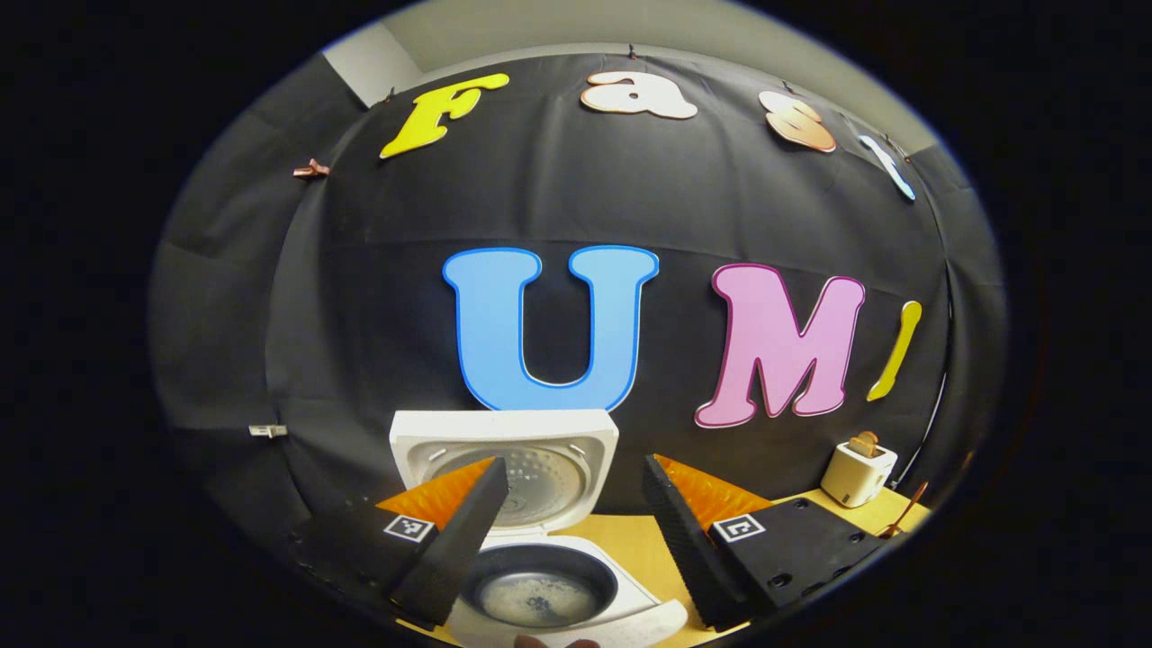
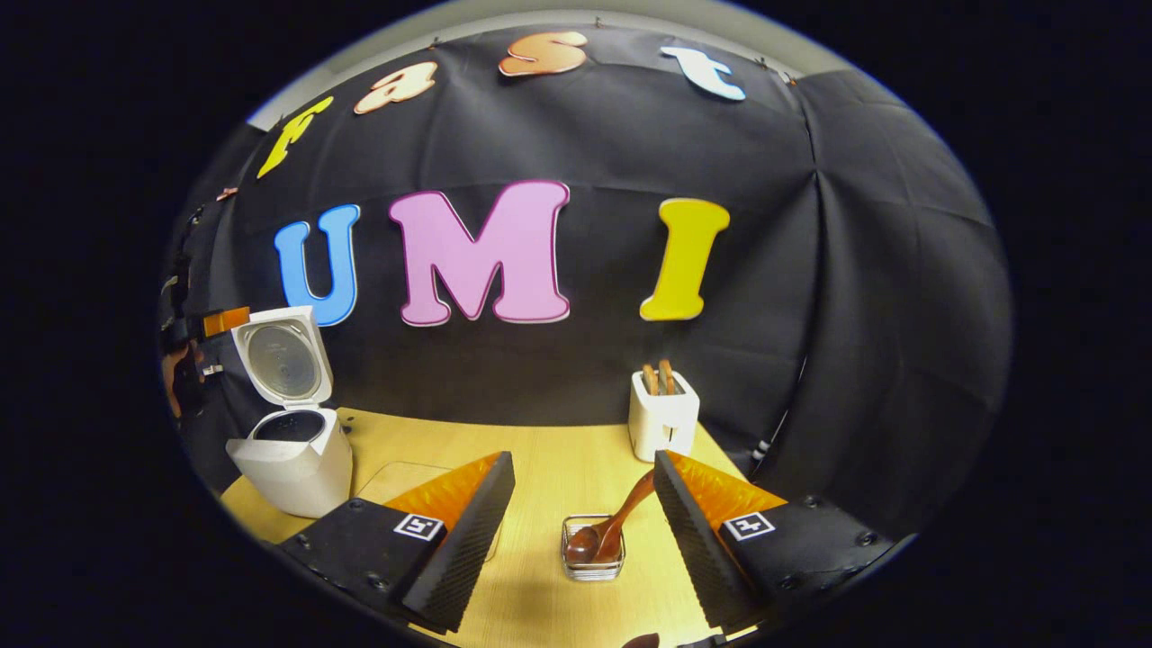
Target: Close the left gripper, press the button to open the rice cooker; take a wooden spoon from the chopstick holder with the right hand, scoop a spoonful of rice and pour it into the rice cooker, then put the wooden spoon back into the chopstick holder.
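cooker [image 2: 292, 468] lid up | right gripper [image 2: 580, 531] wide, empty, spoon [image 2: 612, 531] lying just ahead | left gripper [image 1: 567, 531] wide over pot | next: grab spoon handle

In the right gripper view, open yellow wooden counter [image 2: 558, 459] is seen between the white rice cooker [image 2: 292, 463] with its raised lid [image 2: 281, 355] at the left and the white chopstick holder [image 2: 663, 416] at the back. A small wire basket [image 2: 592, 549] holding brown wooden spoons [image 2: 612, 526] is placed in the near middle.

no readable text, unreadable finger markers
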`<control>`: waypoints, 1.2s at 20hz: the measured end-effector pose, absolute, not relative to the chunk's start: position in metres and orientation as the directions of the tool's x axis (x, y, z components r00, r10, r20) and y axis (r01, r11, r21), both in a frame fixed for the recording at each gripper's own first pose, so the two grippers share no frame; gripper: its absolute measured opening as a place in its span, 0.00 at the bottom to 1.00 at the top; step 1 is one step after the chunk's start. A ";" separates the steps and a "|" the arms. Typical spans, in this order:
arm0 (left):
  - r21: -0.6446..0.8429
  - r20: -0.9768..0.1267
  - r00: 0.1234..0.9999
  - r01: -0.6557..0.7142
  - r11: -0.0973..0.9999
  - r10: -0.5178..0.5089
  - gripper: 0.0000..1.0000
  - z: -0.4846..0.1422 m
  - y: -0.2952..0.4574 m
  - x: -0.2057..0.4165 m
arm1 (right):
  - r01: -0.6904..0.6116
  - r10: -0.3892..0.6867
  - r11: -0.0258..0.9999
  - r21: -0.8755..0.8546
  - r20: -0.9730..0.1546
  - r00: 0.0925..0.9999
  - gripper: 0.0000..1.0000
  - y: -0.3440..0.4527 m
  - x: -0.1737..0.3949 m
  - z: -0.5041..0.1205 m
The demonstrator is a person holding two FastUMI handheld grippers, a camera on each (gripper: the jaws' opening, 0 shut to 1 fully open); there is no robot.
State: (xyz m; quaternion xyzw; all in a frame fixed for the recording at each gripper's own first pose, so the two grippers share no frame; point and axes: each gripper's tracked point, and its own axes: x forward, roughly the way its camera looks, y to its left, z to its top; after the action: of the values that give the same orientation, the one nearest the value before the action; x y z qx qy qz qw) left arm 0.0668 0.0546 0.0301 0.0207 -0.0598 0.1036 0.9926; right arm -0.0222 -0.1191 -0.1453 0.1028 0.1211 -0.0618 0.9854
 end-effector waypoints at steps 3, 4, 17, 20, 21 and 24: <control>0.002 0.084 0.973 -0.216 0.976 0.215 0.97 0.020 0.046 0.055 | 0.153 -0.071 0.957 0.247 -0.313 0.947 0.96 -0.131 -0.004 -0.189; 0.003 0.075 0.972 -0.222 0.975 0.221 0.97 0.016 0.043 0.052 | 0.158 -0.062 0.950 0.270 -0.333 0.941 0.97 -0.133 0.001 -0.203; 0.053 0.009 0.951 -0.309 0.950 0.309 0.96 0.003 0.014 0.023 | 0.184 0.075 0.859 0.477 -0.474 0.878 0.94 -0.141 0.075 -0.324; 0.072 0.005 0.941 -0.339 0.938 0.340 0.96 0.001 0.015 0.018 | 0.191 0.104 0.832 0.520 -0.485 0.868 0.93 -0.137 0.092 -0.339; 0.071 0.001 0.937 -0.348 0.935 0.349 0.96 0.000 0.015 0.017 | 0.198 0.111 0.824 0.531 -0.493 0.863 0.89 -0.135 0.096 -0.347; 0.072 -0.010 0.932 -0.361 0.930 0.362 0.96 -0.006 0.012 0.014 | 0.236 0.101 0.794 0.560 -0.505 0.857 0.72 -0.136 0.108 -0.354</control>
State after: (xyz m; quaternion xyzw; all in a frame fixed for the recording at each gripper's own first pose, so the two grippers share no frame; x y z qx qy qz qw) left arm 0.0143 0.0118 -0.0063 0.0346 0.0118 0.1840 0.9822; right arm 0.1076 -0.1360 -0.3545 0.3187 0.2644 -0.0372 0.9095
